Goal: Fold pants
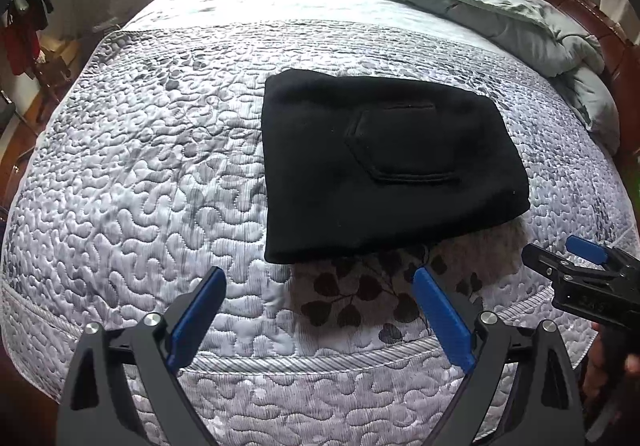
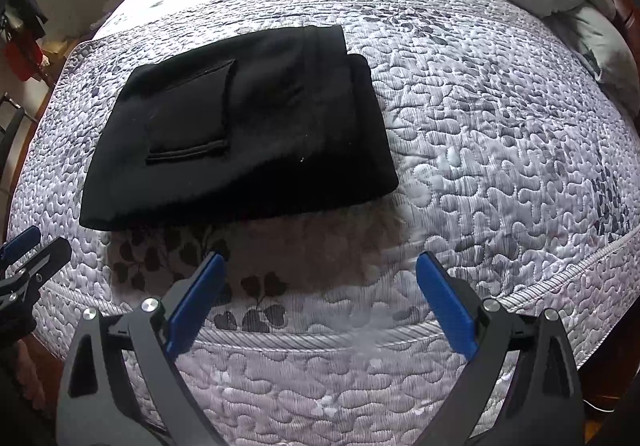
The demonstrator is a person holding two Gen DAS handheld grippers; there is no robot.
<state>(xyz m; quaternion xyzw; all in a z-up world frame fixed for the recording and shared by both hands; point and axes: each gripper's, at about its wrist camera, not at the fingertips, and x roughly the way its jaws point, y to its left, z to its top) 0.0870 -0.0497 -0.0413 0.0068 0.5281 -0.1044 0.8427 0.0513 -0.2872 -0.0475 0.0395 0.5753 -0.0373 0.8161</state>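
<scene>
Black folded pants (image 1: 384, 162) lie square-edged on quilt (image 1: 140, 150); both claws (image 1: 316, 310) (image 2: 320, 298) spread, empty.

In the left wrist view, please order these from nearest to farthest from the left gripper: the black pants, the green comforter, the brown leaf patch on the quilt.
From the left gripper:
1. Brown leaf patch, just ahead between the fingers.
2. Black pants, folded, mid-bed, slightly right.
3. Green comforter, bunched at the far right edge.
</scene>
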